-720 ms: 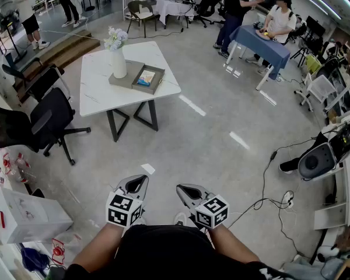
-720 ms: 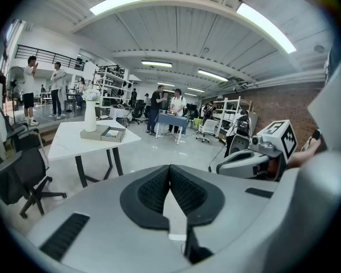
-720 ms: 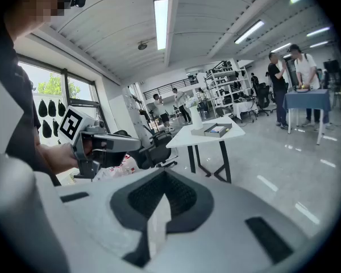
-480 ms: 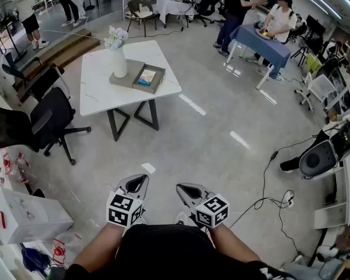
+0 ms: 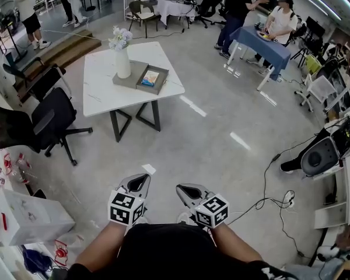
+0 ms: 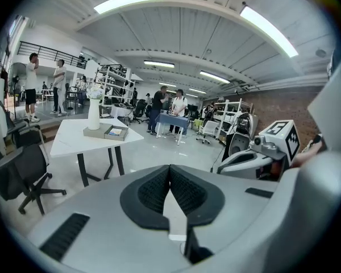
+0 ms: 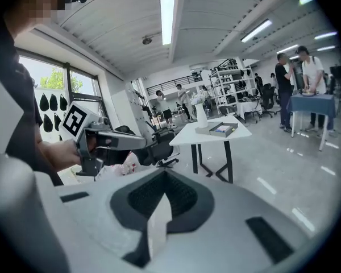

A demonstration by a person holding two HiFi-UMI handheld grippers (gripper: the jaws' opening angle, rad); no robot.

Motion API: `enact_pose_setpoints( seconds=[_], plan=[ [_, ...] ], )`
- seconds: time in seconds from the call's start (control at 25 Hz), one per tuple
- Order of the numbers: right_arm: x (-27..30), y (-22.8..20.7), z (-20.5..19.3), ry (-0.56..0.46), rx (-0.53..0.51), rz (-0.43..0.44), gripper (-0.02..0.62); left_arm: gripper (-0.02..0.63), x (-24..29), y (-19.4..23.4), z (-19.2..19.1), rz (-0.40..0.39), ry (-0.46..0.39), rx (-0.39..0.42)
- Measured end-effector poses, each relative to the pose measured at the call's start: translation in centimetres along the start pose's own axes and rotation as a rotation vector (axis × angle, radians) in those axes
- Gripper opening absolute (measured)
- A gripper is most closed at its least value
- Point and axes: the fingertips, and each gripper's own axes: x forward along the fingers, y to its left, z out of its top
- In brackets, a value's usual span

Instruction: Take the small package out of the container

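Note:
A dark shallow container (image 5: 161,80) lies on a white marble-topped table (image 5: 99,92) far ahead, and a small blue and orange package (image 5: 150,77) rests inside it. In the left gripper view the container (image 6: 116,132) is small and distant; the right gripper view shows the container (image 7: 223,129) beyond the jaws. My left gripper (image 5: 137,182) and right gripper (image 5: 184,190) hang side by side close to my body, over the floor. Both are shut with nothing between the pads. Each gripper view shows its own jaws closed, left gripper (image 6: 170,166), right gripper (image 7: 165,172).
A white vase with flowers (image 5: 123,63) stands on a grey mat beside the container. Black office chairs (image 5: 44,124) sit left of the table. People stand at a blue-covered table (image 5: 268,46) at the back right. Cables (image 5: 268,200) run over the floor at the right.
The table sits a little further right in the head view than before. Both grippers keep their places and stay shut.

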Motion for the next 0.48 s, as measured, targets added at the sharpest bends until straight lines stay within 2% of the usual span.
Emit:
enact_pose_setpoints(
  seconds=[0.16, 0.48],
  plan=[
    [0.9, 0.6, 0.4, -0.017, -0.013, -0.019, -0.002, 0.002, -0.6, 1.9, -0.5, 0.004, 0.007, -0.058],
    [3.0, 2.3, 1.1, -0.055, 0.037, -0.055, -0.002, 0.002, -2.9, 4.7, -0.7, -0.001, -0.009, 0.006]
  ],
)
